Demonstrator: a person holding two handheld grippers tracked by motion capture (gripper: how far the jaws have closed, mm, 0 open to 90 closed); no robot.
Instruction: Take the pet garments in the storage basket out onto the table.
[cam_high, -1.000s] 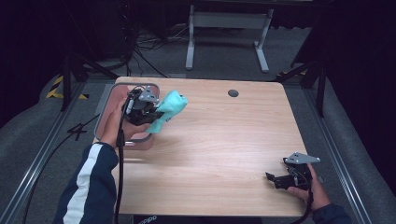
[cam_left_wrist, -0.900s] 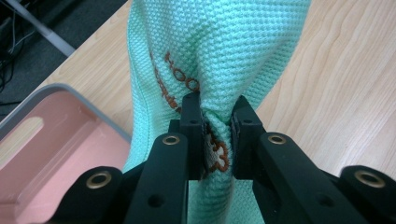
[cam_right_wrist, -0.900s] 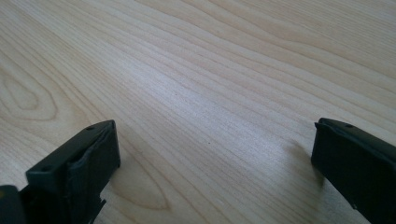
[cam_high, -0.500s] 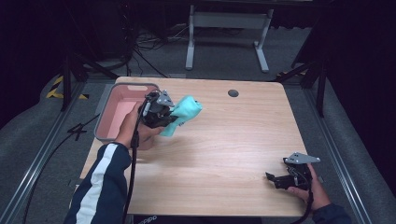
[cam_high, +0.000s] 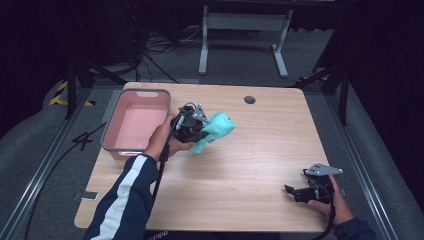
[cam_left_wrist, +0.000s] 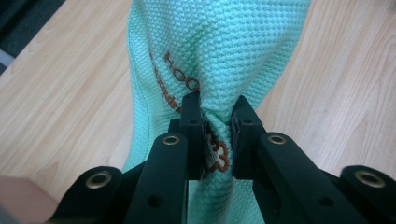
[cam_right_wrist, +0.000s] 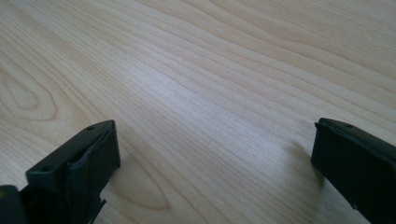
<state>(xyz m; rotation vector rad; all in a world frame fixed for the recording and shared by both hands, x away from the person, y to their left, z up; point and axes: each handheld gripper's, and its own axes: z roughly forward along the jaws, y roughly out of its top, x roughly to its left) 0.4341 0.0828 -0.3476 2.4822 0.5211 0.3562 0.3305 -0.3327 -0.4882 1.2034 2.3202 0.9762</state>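
the left gripper (cam_high: 199, 131) is clamped on a teal cloth (cam_high: 215, 129), its jaws pinched tight on a bunched fold, as the left gripper view shows with the cloth (cam_left_wrist: 219, 51) squeezed between the two black jaws and orange stitched letters running down into the pinch. the cloth is off the tabletop (cam_high: 260, 165) for most of its length: it sticks out from the jaws toward the right and a little away from the person, with a lower corner drooping close to the wood. so its long axis runs roughly along the line of the gripper, out over the bare middle of the tabletop.

the pink bin (cam_high: 137, 122) sits just to the left of that hand, at the left edge of the tabletop, apart from the cloth and on the opposite side of the gripper from it.

the right gripper (cam_high: 300, 192) rests near the front right corner, well apart from the cloth, with its jaws spread wide and nothing between them; its own view shows bare wood (cam_right_wrist: 210, 93) in the gap.

the left hand is plainly the nearer one, and any laying-out of the cloth likely goes onto the open wood ahead of it, toward the middle.
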